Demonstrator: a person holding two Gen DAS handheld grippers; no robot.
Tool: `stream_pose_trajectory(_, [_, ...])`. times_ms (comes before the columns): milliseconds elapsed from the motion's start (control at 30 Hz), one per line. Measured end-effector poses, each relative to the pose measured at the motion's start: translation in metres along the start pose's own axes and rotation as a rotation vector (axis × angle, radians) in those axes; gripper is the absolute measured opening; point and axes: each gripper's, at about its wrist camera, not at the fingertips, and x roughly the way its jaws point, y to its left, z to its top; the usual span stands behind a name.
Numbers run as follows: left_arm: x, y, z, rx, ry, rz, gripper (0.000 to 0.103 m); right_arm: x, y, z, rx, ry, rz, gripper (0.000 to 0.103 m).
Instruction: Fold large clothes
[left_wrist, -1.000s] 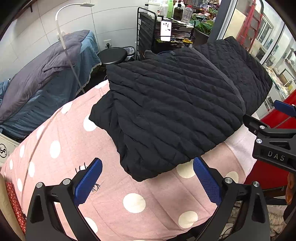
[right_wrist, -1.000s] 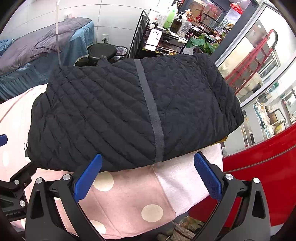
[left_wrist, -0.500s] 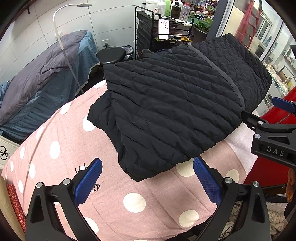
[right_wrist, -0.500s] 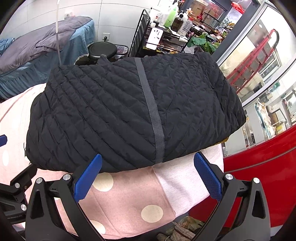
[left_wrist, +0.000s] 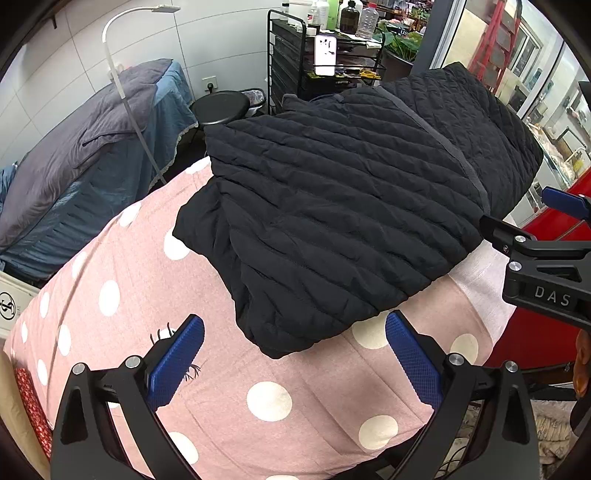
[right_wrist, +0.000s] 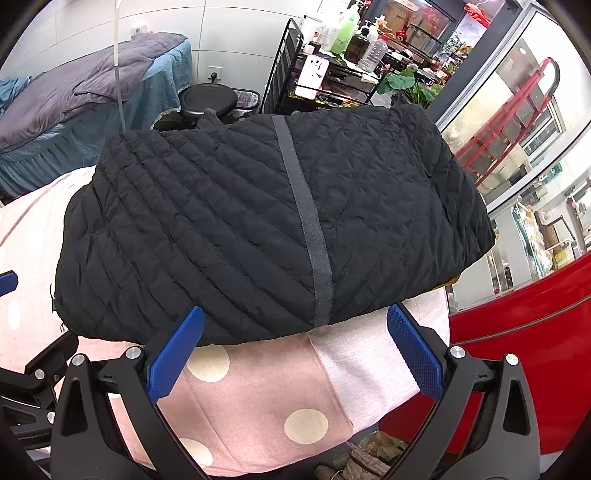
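A black quilted jacket lies folded into a thick bundle on the pink polka-dot cloth that covers the table. A grey strip runs down its top face. My left gripper is open just short of the bundle's near left corner, with nothing between its blue pads. My right gripper is open too, close to the bundle's near edge under the grey strip, and holds nothing. The right gripper's black frame shows at the right edge of the left wrist view.
A bed with grey and blue covers stands to the left behind a white lamp pole. A black stool and a black shelf cart with bottles stand behind the table. A red surface borders the table on the right.
Both views have crept slightly closer to the jacket and a little lower. The jacket has not moved and both grippers have stayed open.
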Motion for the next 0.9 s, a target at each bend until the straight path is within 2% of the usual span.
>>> stream_pose_trajectory(900, [0.0025, -0.0003, -0.0008, 0.006, 0.01, -0.001, 0.096, -0.0014, 0.0053, -0.0008, -0.014, 0.004, 0.006, 0.097])
